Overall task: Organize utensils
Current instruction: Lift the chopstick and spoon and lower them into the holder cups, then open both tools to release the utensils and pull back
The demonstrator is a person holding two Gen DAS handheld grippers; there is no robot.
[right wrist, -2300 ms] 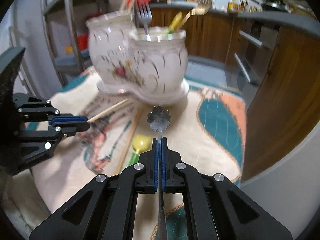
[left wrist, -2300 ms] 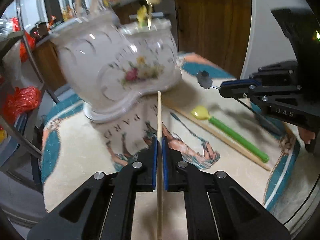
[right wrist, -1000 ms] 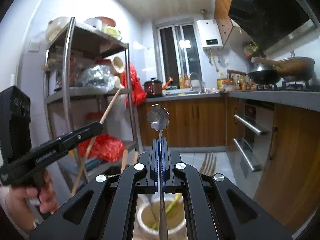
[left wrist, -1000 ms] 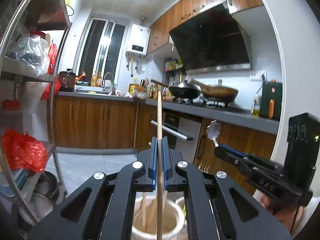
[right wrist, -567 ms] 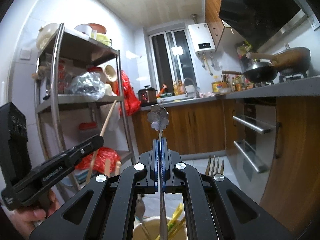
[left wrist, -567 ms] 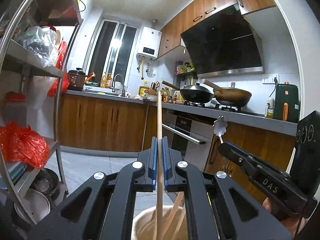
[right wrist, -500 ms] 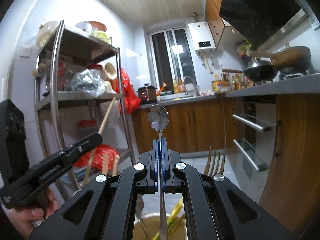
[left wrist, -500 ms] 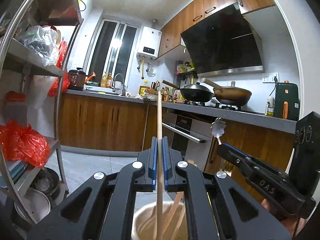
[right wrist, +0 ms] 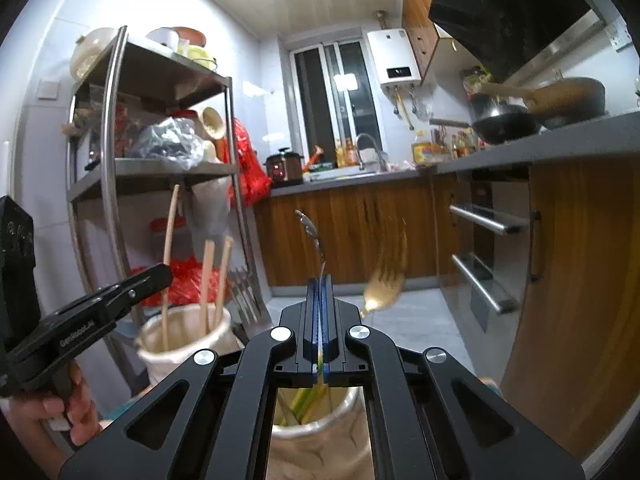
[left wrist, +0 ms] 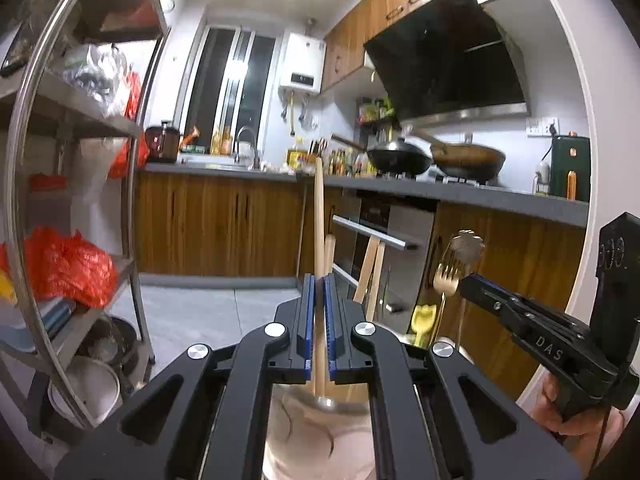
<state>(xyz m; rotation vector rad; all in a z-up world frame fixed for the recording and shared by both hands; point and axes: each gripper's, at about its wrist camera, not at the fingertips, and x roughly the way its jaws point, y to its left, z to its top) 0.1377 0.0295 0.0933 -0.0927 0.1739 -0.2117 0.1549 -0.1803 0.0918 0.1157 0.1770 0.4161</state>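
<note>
Utensils were the matter here, and each hand carried one above a pale ceramic holder with two cups. The left gripper (left wrist: pixel 319 292) had its blue pads closed on a wooden chopstick (left wrist: pixel 319 216). This chopstick stood upright, with its long axis vertical, and its lower end hung over the mouth of the left cup (right wrist: pixel 184 340) of the holder. That cup lay directly under the jaws, so I judged that the coming move was only a release or a short way more down. Other wooden chopsticks (right wrist: pixel 212 280) already stood in this cup, just beside the held one.

The right gripper (right wrist: pixel 319 292) was clamped on the thin metal handle of a spoon (right wrist: pixel 312 236), whose flower-shaped end (left wrist: pixel 466 246) pointed up. Its lower part reached toward the right cup (right wrist: pixel 316 440), which was straight below the jaws. A gold fork (right wrist: pixel 384 280) and some green and yellow stems leaned in that cup; the fork was blurred.

The chopsticks looked plain, round and light, and should slide in easily. The spoon was smooth, shiny and slim, and it might knock against the fork. The holder seemed glazed, with a wavy raised pattern, hard and a little slippery.
</note>
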